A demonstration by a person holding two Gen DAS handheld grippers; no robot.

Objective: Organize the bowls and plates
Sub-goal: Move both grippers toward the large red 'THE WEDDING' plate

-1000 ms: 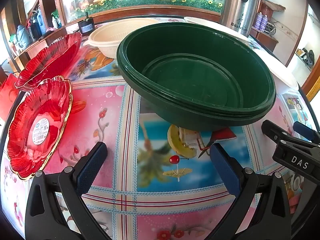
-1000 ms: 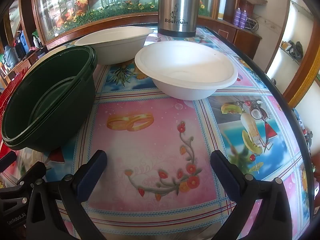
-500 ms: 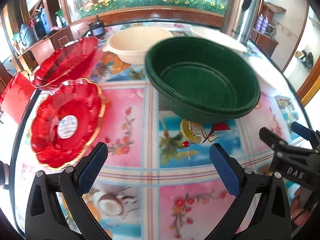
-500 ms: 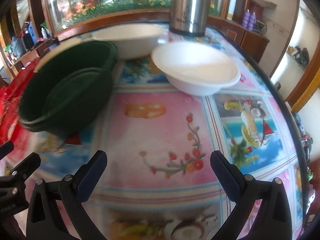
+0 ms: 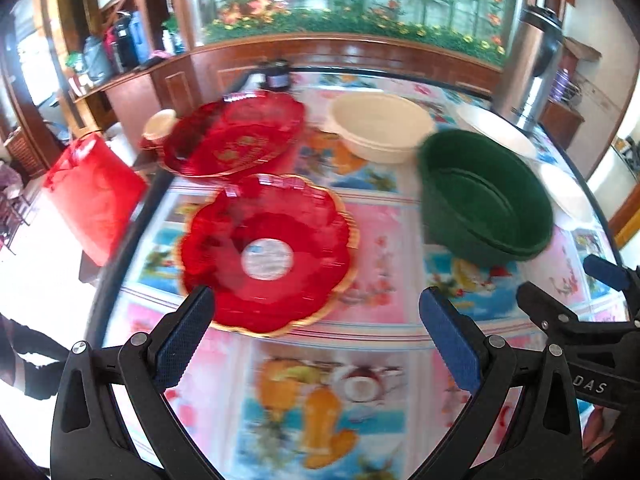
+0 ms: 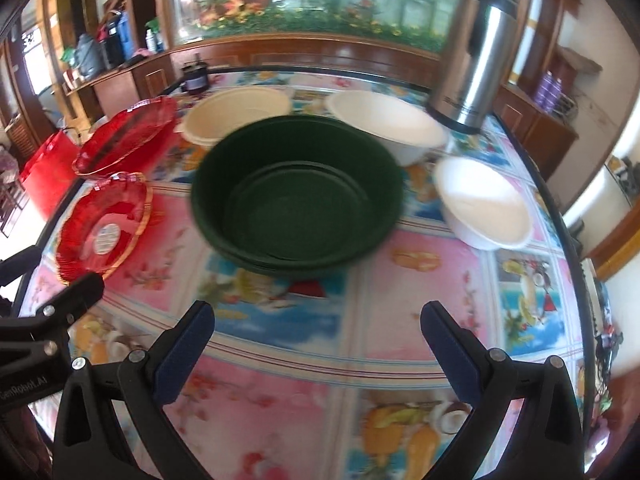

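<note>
Above the patterned worktop (image 6: 420, 280), the left hand-held gripper (image 5: 316, 324) hangs with jaws spread apart and empty; straight ahead lies a red scalloped plastic plate with gold rim (image 5: 266, 254), a second red plate (image 5: 236, 138) beyond it. The right hand-held gripper (image 6: 318, 330), likewise apart, faces stacked dark green round bowls (image 6: 296, 196); a cream bowl (image 6: 236, 118) sits beyond-left, two white bowls (image 6: 386, 126) (image 6: 484, 202) beyond-right.

We see a home dining room: a round table (image 6: 400, 312) under a fruit-print cloth, a steel thermos (image 6: 472, 56), wooden cabinets (image 6: 536, 128) and a large aquarium (image 6: 304, 0).
</note>
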